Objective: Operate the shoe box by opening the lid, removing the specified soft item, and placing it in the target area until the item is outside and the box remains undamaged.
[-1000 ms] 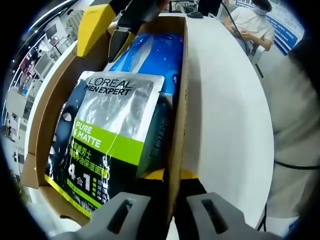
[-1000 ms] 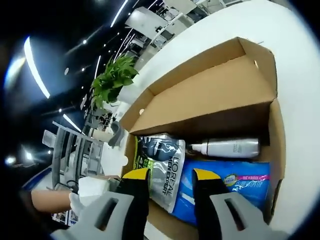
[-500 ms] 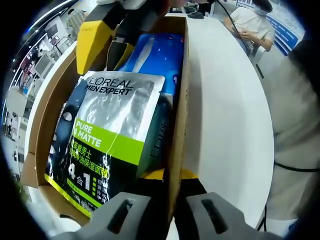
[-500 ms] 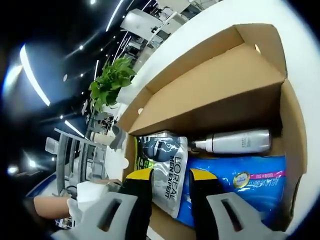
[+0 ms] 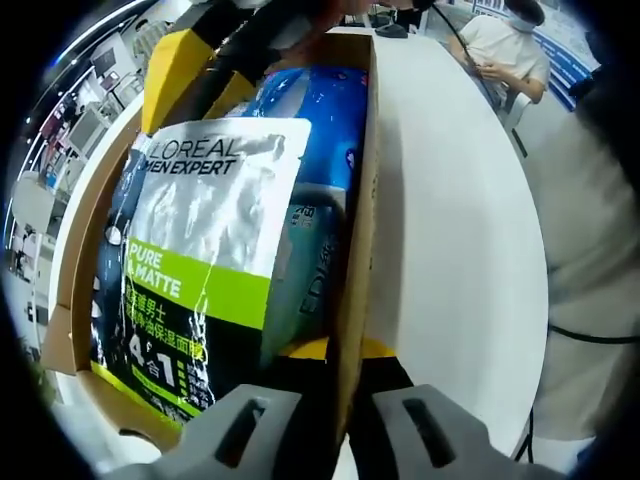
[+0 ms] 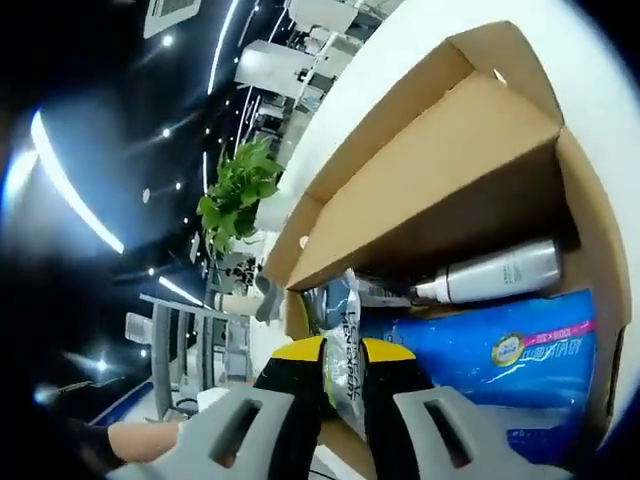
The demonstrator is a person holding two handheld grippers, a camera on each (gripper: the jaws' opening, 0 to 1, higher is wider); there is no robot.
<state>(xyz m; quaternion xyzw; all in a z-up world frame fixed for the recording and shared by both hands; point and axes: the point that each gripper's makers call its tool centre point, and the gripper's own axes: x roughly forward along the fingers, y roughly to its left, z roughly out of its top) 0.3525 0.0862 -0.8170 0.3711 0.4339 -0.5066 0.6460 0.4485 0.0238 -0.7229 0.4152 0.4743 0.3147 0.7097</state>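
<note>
An open cardboard shoe box lies on a white table. Inside is a silver, black and green L'Oreal Men Expert pouch, tilted up off a blue soft pack. My left gripper is shut on the box's side wall, one yellow pad on each face. My right gripper comes in from the top of the left gripper view, pinching the pouch's top edge. In the right gripper view, my right gripper is shut on the pouch. Beyond it lie the blue pack and a silver bottle, under the raised lid.
The white table stretches bare to the right of the box. A person sits at its far end. A green plant and office shelving stand beyond the box lid.
My right gripper's jaws have closed on the pouch's top edge. The pouch has lifted and tilted up off the blue pack. The left gripper keeps its hold on the box wall.
</note>
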